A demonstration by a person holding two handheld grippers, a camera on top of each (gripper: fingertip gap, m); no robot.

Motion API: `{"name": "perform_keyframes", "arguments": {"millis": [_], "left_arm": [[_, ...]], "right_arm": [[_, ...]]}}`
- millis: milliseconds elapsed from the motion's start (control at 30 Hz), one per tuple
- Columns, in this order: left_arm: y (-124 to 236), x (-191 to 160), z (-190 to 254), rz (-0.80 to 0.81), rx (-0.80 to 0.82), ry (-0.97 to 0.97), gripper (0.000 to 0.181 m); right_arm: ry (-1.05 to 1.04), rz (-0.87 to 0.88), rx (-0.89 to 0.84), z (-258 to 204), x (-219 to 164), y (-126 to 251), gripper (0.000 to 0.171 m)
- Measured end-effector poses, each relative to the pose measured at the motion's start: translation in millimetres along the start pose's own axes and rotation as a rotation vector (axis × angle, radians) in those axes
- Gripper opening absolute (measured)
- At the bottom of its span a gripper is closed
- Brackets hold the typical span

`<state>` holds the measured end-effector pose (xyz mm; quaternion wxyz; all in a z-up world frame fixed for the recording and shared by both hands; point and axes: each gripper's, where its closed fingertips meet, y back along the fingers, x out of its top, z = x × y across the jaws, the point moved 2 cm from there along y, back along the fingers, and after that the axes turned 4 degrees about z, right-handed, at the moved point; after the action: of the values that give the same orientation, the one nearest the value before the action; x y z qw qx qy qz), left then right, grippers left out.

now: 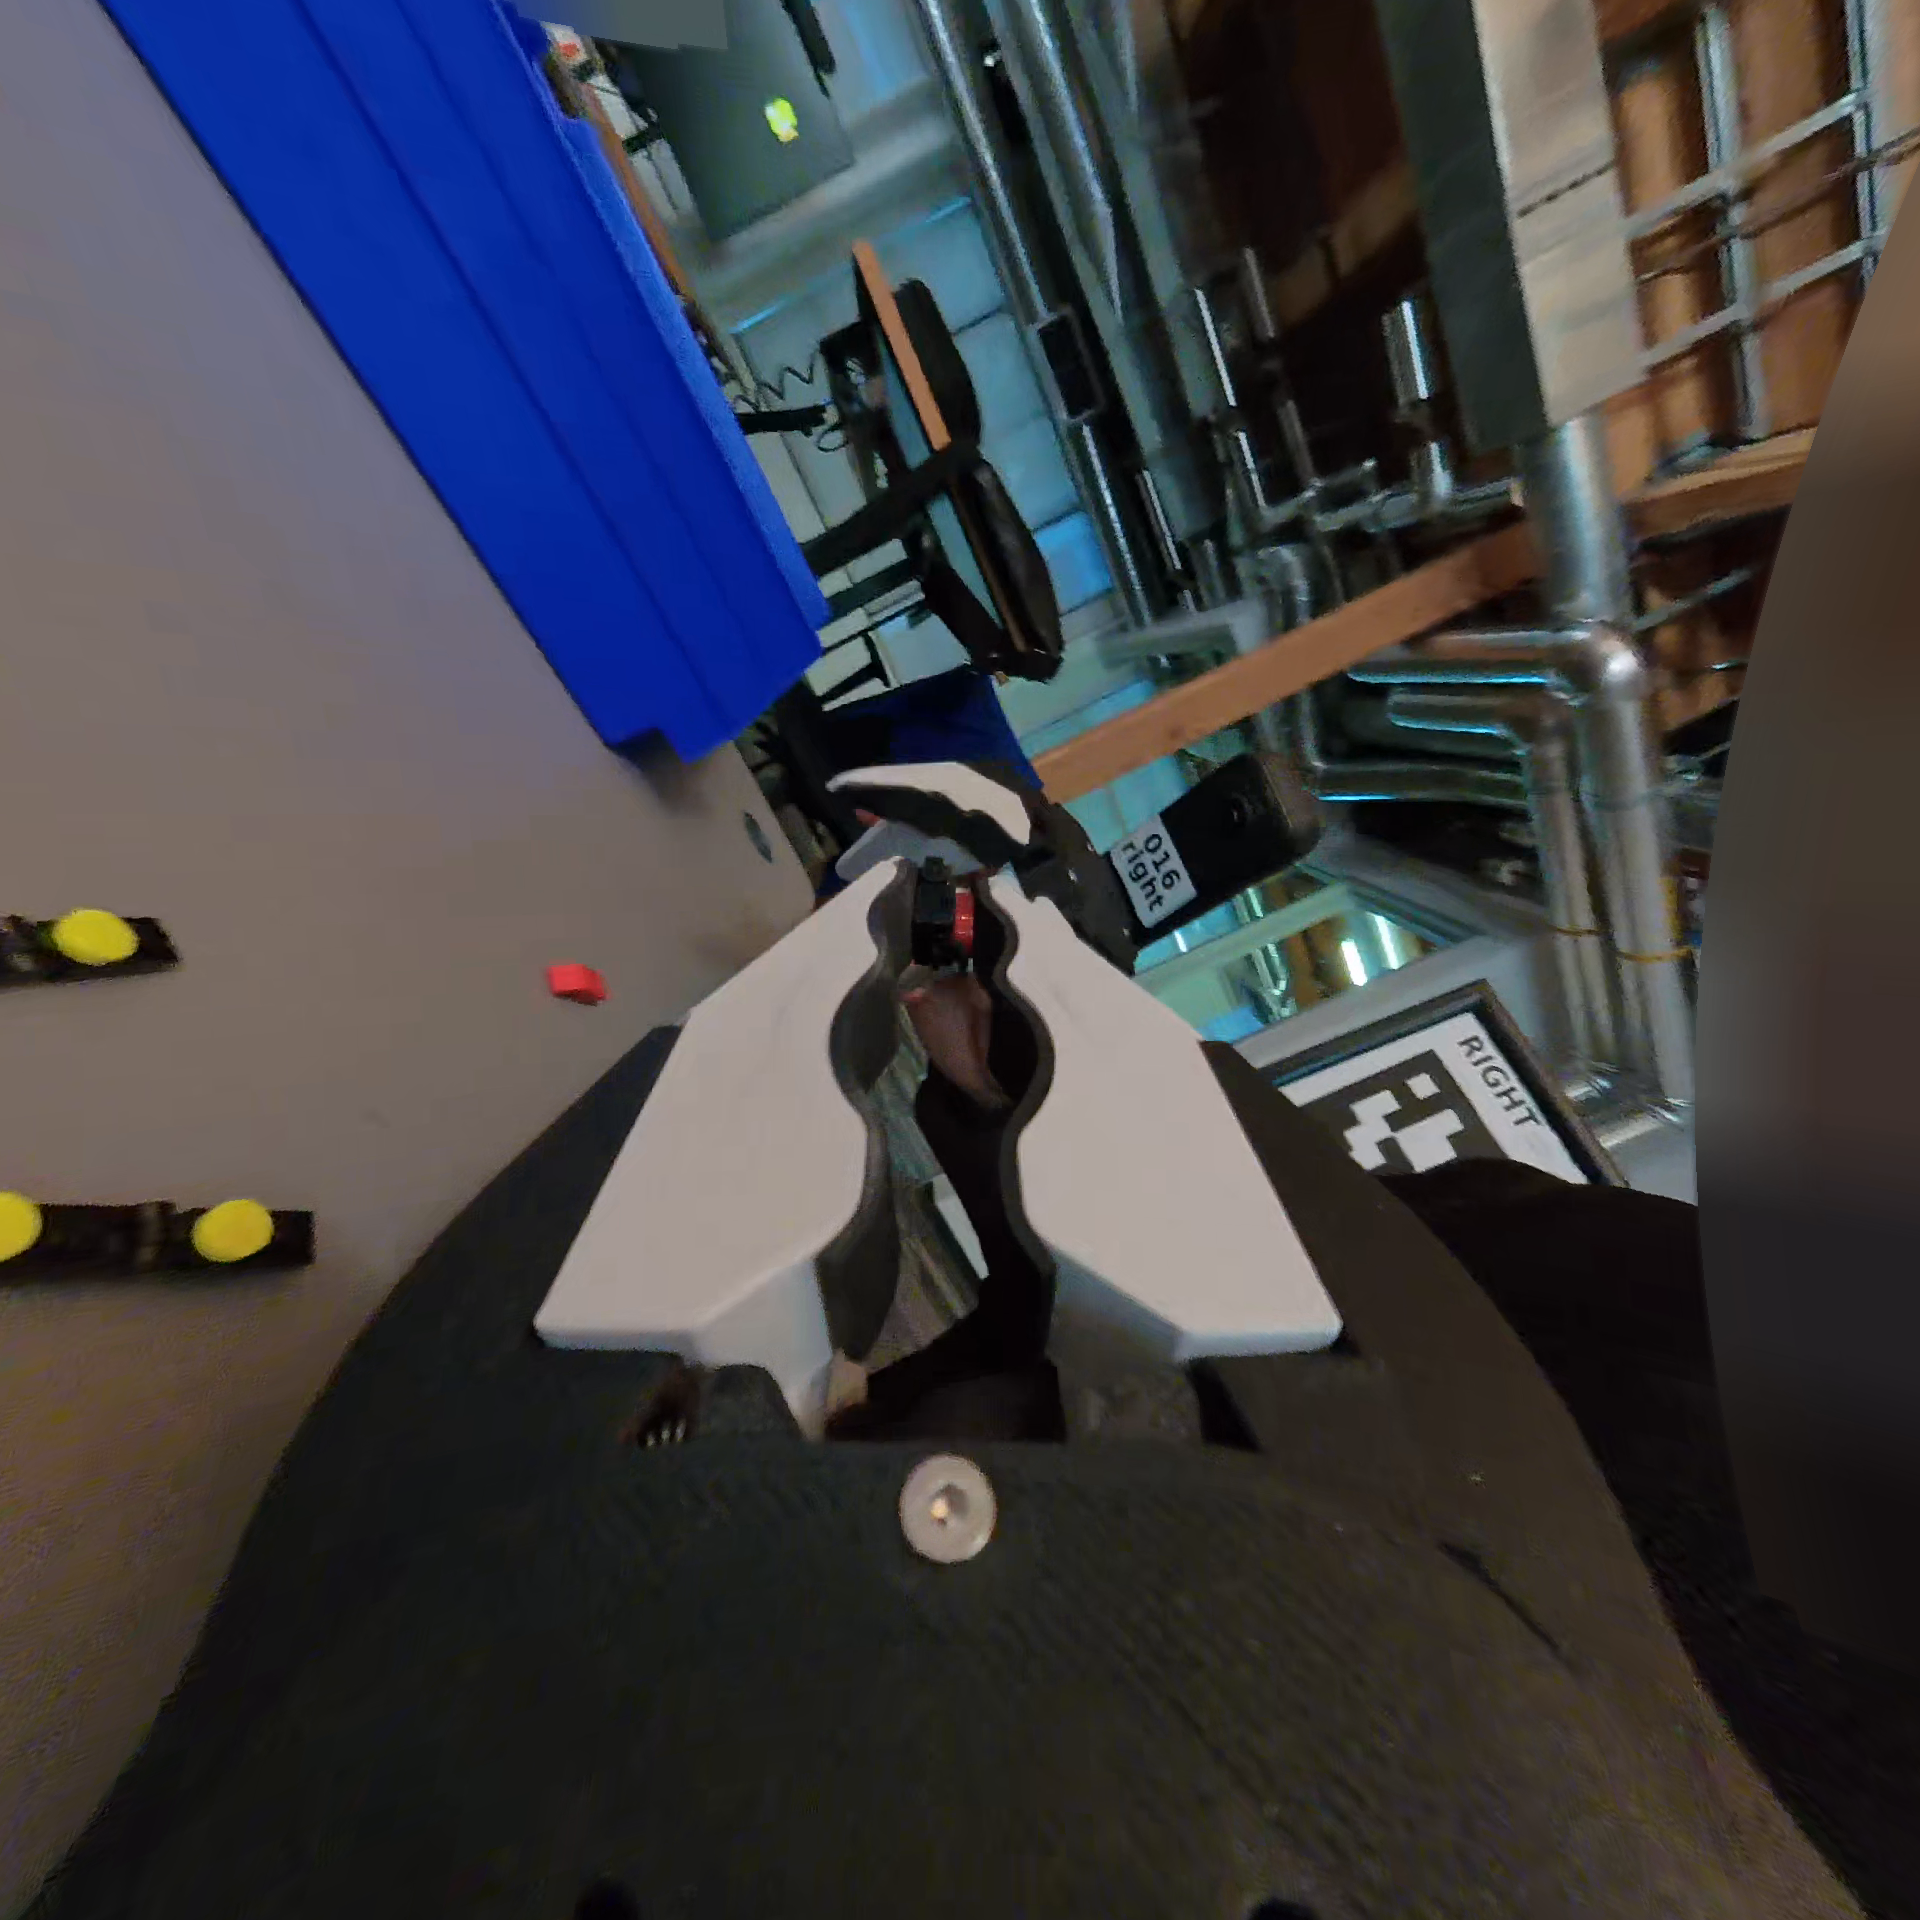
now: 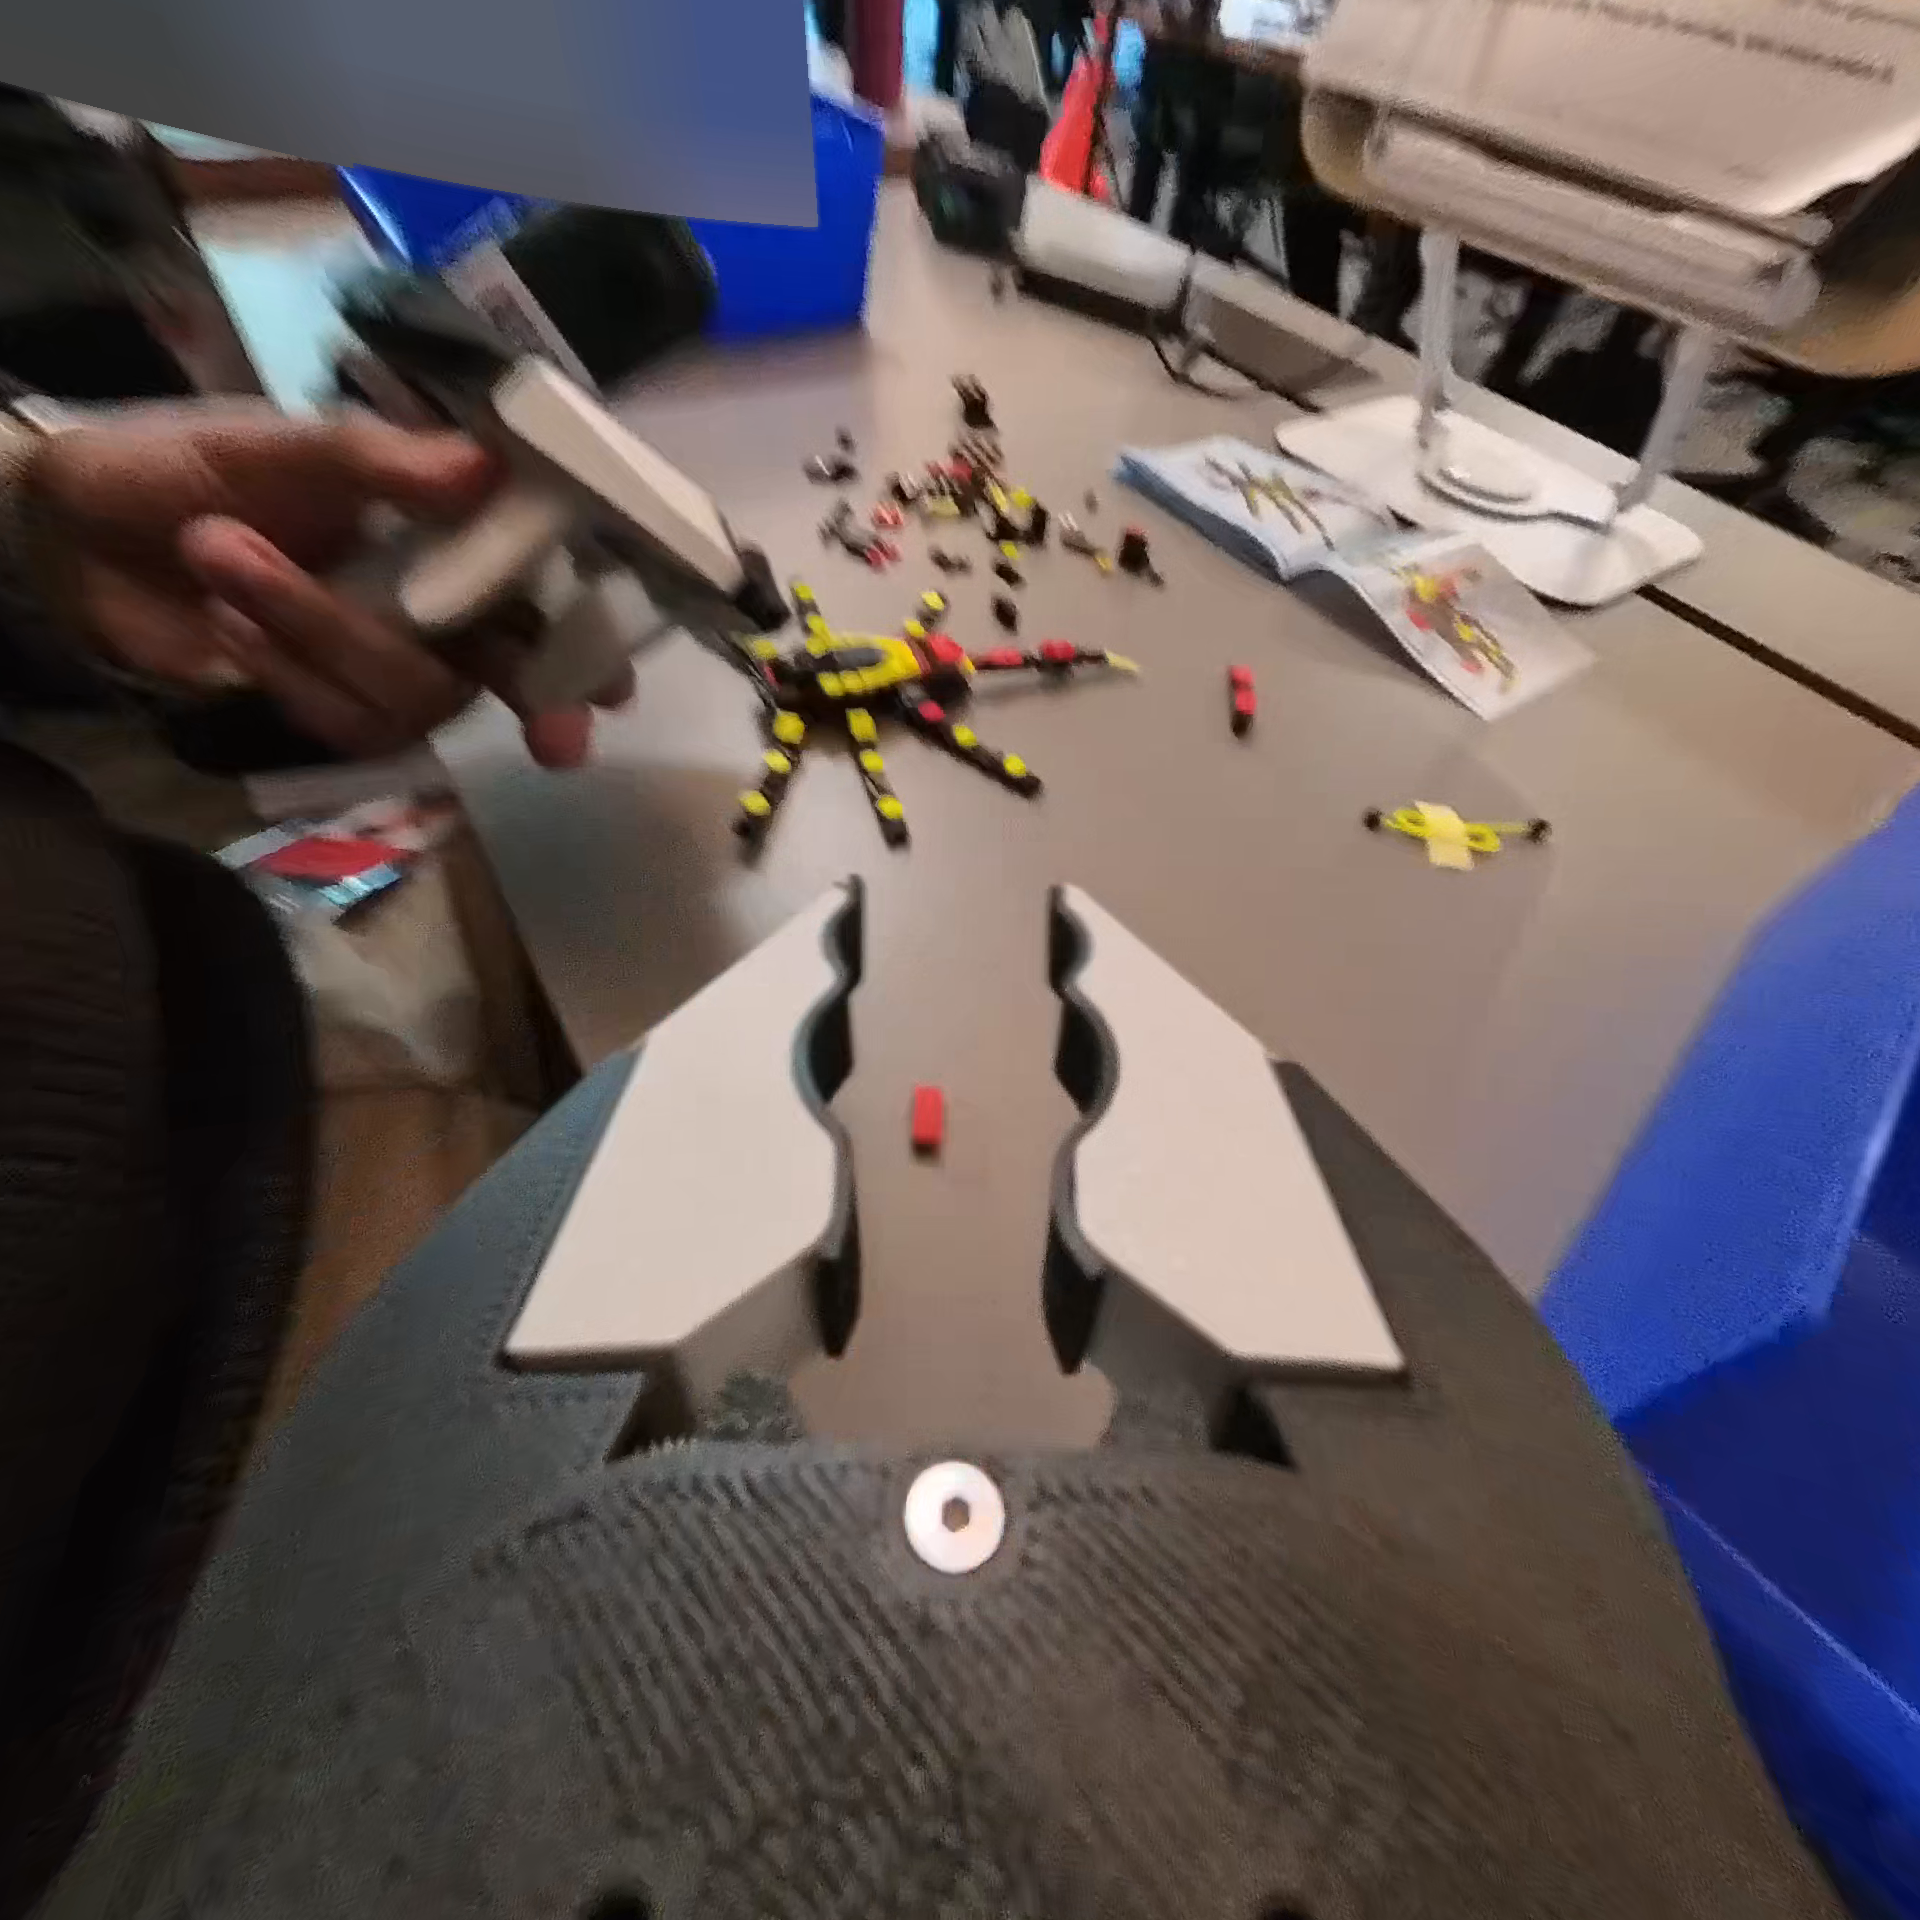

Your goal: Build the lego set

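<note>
Grey tabletop (image 2: 1351, 987), a half-built black, yellow and red lego spider (image 2: 873, 675) and 2 grippers above it.

The left gripper (image 1: 940, 914) has its jaws nearly together, pinching a small black-and-red lego piece (image 1: 940, 925) at the tips. The right gripper (image 2: 956, 914) is wide apart and empty, with a loose red brick (image 2: 928, 1118) lying on the table between its fingers. Loose pieces (image 2: 966, 499) are scattered behind the spider, an open instruction booklet (image 2: 1351, 561) lies to the right, and a small yellow sub-assembly (image 2: 1455, 829) sits apart near a blue bin (image 2: 1766, 1195). The right gripper carries white printed labels (image 1: 1153, 868) and a square marker tag; their writing is left unread.
</note>
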<state>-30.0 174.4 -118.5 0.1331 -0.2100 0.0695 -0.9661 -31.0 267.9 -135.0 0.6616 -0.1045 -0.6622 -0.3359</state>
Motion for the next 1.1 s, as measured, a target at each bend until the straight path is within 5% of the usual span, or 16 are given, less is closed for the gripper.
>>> {"name": "perform_keyframes", "arguments": {"millis": [33, 167, 333, 500, 567, 667, 833, 1100], "left_arm": [[0.6, 0.7, -1.6, 0.004, 0.015, -0.005, 0.008], [1.8, 1.0, -8.6, 0.004, 0.05, 0.023, 0.008], [4.5, 3.3, -20.4, 0.021, 0.073, 0.129, 0.008], [5.9, 4.5, -28.4, 0.043, 0.068, 0.239, 0.008], [6.3, 5.1, -30.9, 0.046, 0.067, 0.257, 0.008], [5.7, 4.9, -31.0, 0.041, 0.054, 0.273, 0.008], [-2.2, -7.6, -21.9, -0.045, 0.003, 0.271, 0.008], [-11.2, -28.5, -7.0, -0.177, -0.047, 0.208, 0.008]], "right_arm": [[0.02, -0.059, -0.033, 3.2, -10.2, -2.1, 0.045], [-0.02, -0.278, -0.001, -2.9, -52.1, -9.9, 0.043], [-0.09, -0.352, 0.049, -2.1, -75.7, -16.7, 0.023], [-0.173, -0.333, 0.111, -6.3, -79.6, -25.8, 0.021], [-0.17, -0.341, 0.117, -6.3, -79.6, -28.6, 0.006], [-0.12, -0.294, 0.124, -7.7, -67.5, -30.4, 0.006], [0.197, 0.072, 0.169, -28.7, 6.6, -20.0, 0.006], [0.571, 0.11, 0.127, -52.9, 19.6, -12.1, 0.005]]}}
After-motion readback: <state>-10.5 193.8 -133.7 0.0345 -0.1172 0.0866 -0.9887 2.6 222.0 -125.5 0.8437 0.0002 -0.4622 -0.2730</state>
